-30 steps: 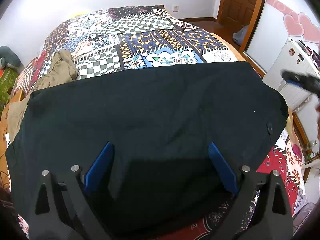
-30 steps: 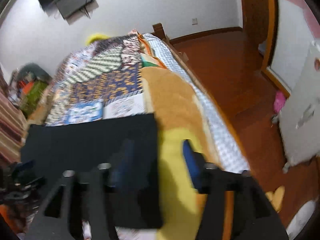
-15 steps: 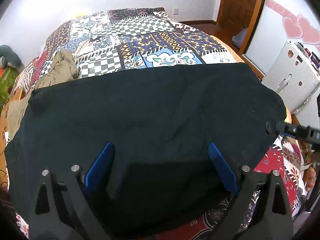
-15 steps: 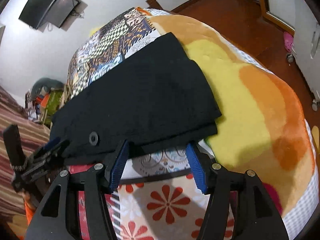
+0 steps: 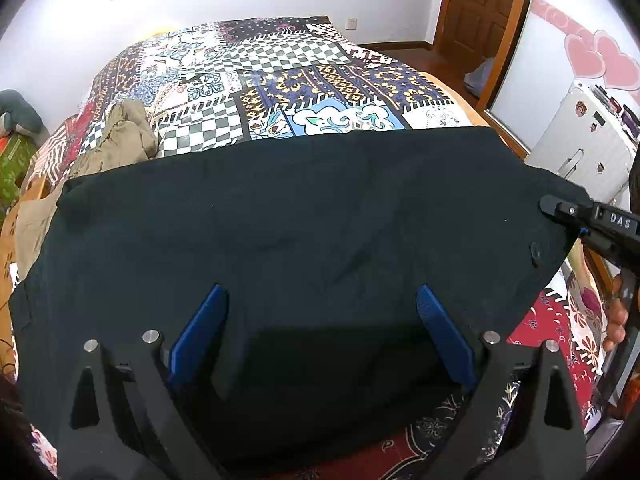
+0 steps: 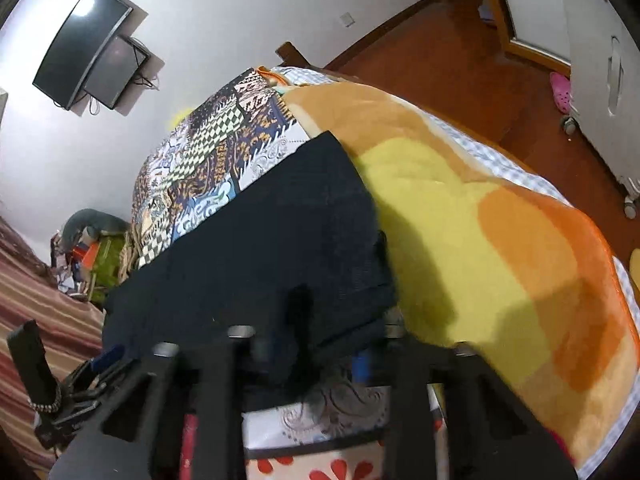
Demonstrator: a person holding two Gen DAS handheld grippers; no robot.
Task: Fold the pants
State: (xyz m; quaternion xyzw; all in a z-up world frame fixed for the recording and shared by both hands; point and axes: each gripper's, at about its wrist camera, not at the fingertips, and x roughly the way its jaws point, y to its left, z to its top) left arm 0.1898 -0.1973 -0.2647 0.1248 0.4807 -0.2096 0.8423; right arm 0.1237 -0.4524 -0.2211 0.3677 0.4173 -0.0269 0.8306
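The black pants (image 5: 288, 232) lie spread flat across the near part of the bed, with a button (image 5: 534, 249) near their right edge. My left gripper (image 5: 320, 320) is open and hovers low over the pants' near middle, with nothing between its blue pads. My right gripper (image 5: 568, 210) reaches in at the pants' right edge. In the right wrist view the pants (image 6: 280, 232) fill the space between its fingers; the right gripper (image 6: 312, 344) is open around the pants' near edge, with its blue pads mostly hidden by cloth.
A patchwork quilt (image 5: 280, 80) covers the bed. Crumpled tan clothes (image 5: 120, 140) lie at the left edge. A yellow and orange blanket (image 6: 500, 240) lies beside the pants. A white fridge (image 5: 588, 140) and a door (image 5: 480, 8) stand to the right.
My right gripper swung down from above the blanket to the pants' right edge and pushed forward so the cloth sits between its fingers. My left gripper stayed put and open.
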